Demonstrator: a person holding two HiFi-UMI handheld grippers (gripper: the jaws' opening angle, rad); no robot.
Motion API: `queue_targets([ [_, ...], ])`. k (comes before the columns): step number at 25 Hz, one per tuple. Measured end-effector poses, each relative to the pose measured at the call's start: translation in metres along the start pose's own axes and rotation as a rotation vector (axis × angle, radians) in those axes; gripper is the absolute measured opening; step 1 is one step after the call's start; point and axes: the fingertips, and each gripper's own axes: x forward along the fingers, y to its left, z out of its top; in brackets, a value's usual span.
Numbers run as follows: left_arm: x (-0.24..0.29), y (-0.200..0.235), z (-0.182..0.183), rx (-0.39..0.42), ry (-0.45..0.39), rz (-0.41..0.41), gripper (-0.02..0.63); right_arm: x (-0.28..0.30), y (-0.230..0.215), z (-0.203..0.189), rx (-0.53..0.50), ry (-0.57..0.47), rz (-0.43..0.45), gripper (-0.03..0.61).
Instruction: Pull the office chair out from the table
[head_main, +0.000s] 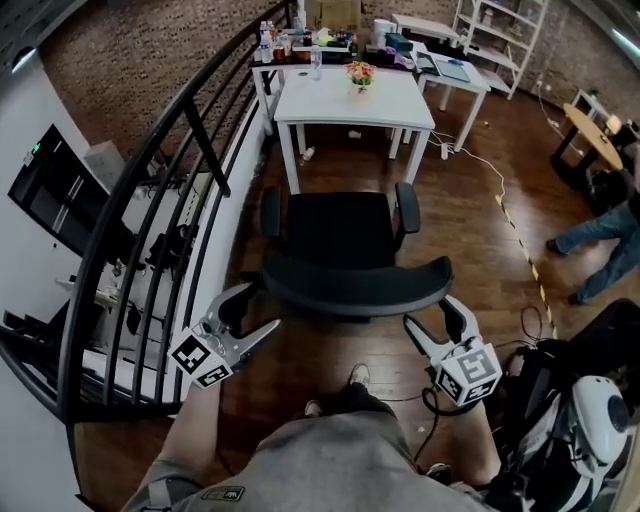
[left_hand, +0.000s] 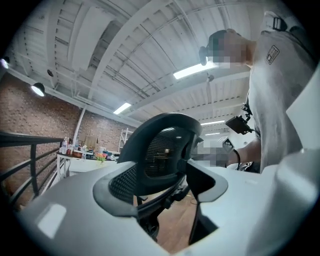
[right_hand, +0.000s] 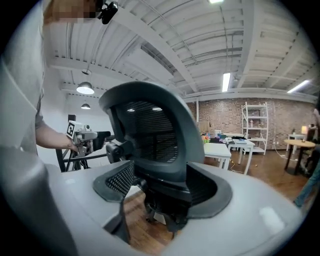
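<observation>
between you and the white table (head_main: 352, 98), the office chair (head_main: 335, 235) stands on the wooden floor (head_main: 480, 230) with its back turned toward you. its seat (head_main: 338, 225) looks to be out from under the tabletop, its front edge lying near the table's nearer legs. judging by that, most of the pull seems done. what may be left is a little more draw toward you to open the gap, if you want the chair well clear.

neither tool holds the chair at this moment. your left gripper (head_main: 260, 308) sits just beside the left end of the backrest (head_main: 355, 285) with its jaws spread wide. its own view shows the backrest framed in the gap but not pinched. your right gripper (head_main: 428, 312) is just off the right end of the backrest, jaws also wide apart and closed on nothing. to pull more you would need to take hold again.

the chair is black, with a broad curved backrest of open mesh in a solid frame. it has a dark padded seat and two armrests (head_main: 407, 207), one on each side. its stem and base show dimly below the backrest in both gripper views. it stands upright and roughly square to the table.
</observation>
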Motion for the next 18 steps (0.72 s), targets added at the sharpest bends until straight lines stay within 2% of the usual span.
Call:
queue_targets([
  [5, -0.002, -0.033, -0.006, -0.014, 0.022, -0.083, 0.180, -0.015, 0.039, 0.003, 0.016, -0.016, 0.016, 0.251],
  [10, 0.004, -0.067, -0.013, -0.020, 0.036, -0.134, 0.007, -0.033, 0.065, 0.005, 0.029, -0.039, 0.043, 0.041],
  [12, 0.005, -0.081, -0.016, -0.029, 0.053, -0.152, 0.003, -0.037, 0.076, 0.002, 0.029, -0.030, 0.072, 0.008],
  [18, -0.008, -0.130, -0.026, -0.048, 0.086, -0.183, 0.003, -0.054, 0.113, -0.007, 0.024, -0.013, 0.172, 0.008],
])
